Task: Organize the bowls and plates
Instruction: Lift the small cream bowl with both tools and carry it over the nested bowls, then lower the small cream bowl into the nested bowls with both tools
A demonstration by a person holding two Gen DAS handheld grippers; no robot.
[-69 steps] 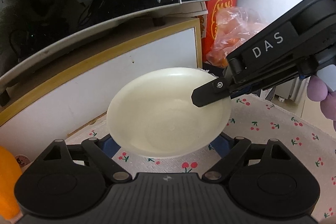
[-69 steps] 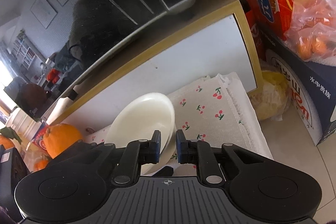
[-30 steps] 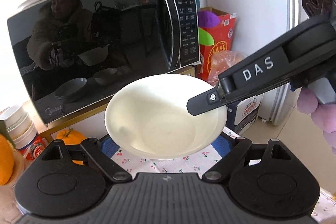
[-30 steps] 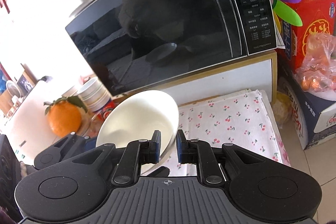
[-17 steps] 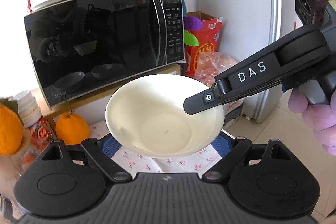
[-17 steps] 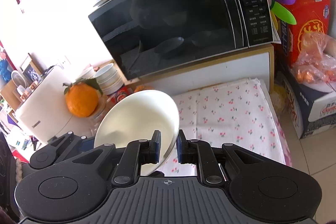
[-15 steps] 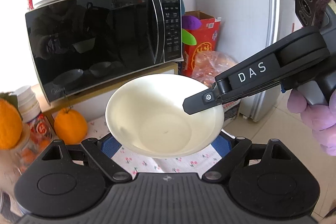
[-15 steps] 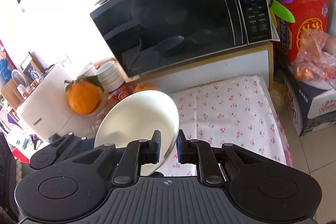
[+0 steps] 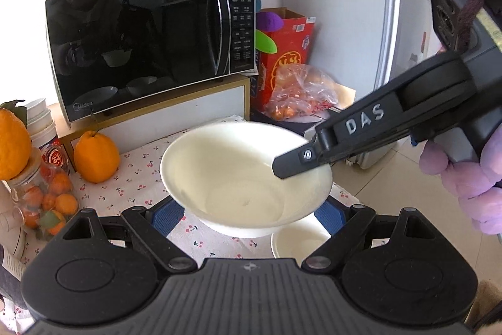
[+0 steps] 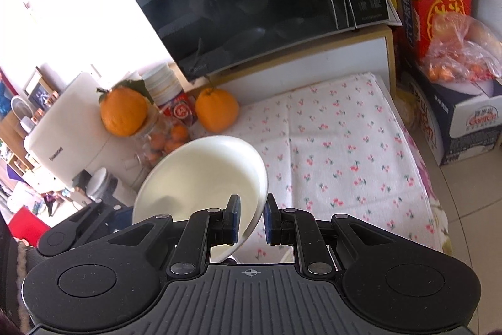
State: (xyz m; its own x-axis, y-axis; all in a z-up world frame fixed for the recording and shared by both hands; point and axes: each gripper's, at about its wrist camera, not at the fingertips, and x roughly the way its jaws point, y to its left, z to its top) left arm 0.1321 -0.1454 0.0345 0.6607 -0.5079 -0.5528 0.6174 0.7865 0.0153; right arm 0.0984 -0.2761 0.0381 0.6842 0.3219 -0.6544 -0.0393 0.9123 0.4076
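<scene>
- Left wrist view: I see the white bowl (image 9: 246, 178) in the air over the cherry-print cloth (image 9: 138, 175), sitting between the spread fingers of my left gripper (image 9: 248, 214); the blue pads (image 9: 168, 214) are wide apart on either side of the bowl's base, and I cannot tell whether they touch it
- The right gripper (image 9: 293, 164) comes in from the right, its dark finger lying over the bowl's far-right rim and dipping inside it; a purple-gloved hand (image 9: 467, 184) holds its handle
- Below the raised bowl, near my right pad, a second white dish (image 9: 298, 242) rests on the cloth, only partly in view
- The bowl I hold shows nothing inside it but its own glaze
- A glass jar (image 9: 44, 197) at the left holds small oranges, with a large orange (image 9: 12, 140) perched on top; another orange (image 9: 95, 159) stands on the cloth beside it
- Behind sits a black microwave (image 9: 147, 46), and to the right a clear bag of oranges (image 9: 298, 93) rests on a box
- Right wrist view: my right gripper (image 10: 252, 220) has its two fingers close together with the bowl's (image 10: 204, 178) rim wall pinched between the blue pads (image 10: 233, 220), one pad inside, one outside
- The bowl tilts up to the left, above the near-left part of the cloth (image 10: 339, 153)
- The left gripper (image 10: 91, 225) shows dark under the bowl's left side
</scene>
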